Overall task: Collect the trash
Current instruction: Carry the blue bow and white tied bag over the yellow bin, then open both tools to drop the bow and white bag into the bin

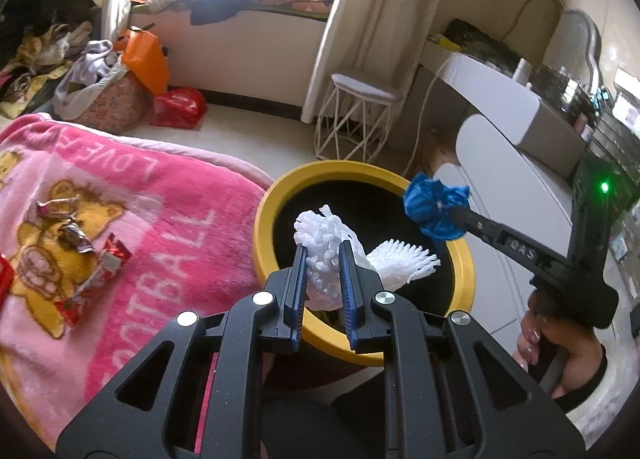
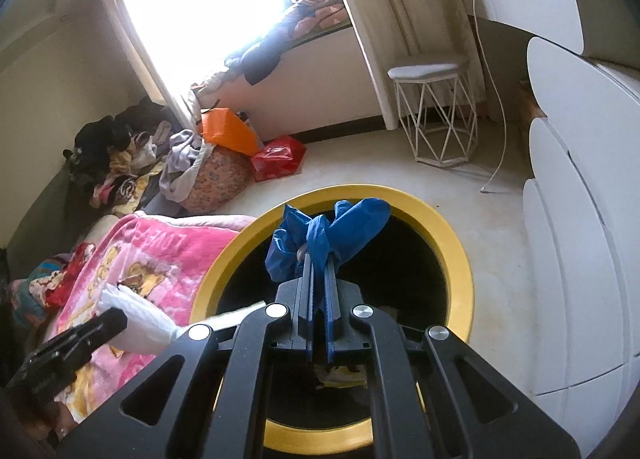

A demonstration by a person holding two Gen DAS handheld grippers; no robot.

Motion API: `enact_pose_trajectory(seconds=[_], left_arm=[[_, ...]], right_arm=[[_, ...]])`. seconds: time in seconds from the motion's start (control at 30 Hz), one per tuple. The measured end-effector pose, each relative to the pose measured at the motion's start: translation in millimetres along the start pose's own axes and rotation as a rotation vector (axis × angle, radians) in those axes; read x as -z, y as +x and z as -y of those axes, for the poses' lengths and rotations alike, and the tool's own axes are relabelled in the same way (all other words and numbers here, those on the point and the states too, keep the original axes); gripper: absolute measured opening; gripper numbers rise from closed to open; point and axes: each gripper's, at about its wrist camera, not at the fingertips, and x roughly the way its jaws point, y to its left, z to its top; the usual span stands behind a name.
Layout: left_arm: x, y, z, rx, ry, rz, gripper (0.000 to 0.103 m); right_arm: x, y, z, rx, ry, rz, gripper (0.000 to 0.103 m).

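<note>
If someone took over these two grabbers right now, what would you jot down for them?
Left gripper: shut on the white foam net, held over the yellow-rimmed bin.
Right gripper: shut on the blue plastic wad, also above the bin's opening.
Done: both pieces picked up and carried to the bin.
Left: release both, then fetch the candy wrappers lying on the pink blanket.

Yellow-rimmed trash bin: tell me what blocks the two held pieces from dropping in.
Nothing visible does. The white foam net in the left gripper and the crumpled blue plastic in the right gripper both hang over the open mouth of the yellow-rimmed trash bin.
</note>
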Motion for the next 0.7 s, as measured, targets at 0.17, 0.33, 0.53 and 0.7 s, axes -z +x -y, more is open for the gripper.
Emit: enact_pose_trajectory(seconds=[0.17,0.33,0.53,0.7], left_arm=[[8,11,12,0.031,0.023,-0.031,0.011],[15,22,23,0.051,0.044,-0.061,0.011],[20,37,29,0.071,0.047,-0.099,0.011],[19,46,29,0.059,0.037,-0.108,0.022]], right_arm=[[0,5,4,0.010,0.005,-0.011,0.004],[-3,12,7,0.016,0.009,-0.026,0.004],[-7,25,10,0.030,0.010,-0.062,0.005],[-9,29,14,0.024,0.031,-0.084,0.028]])
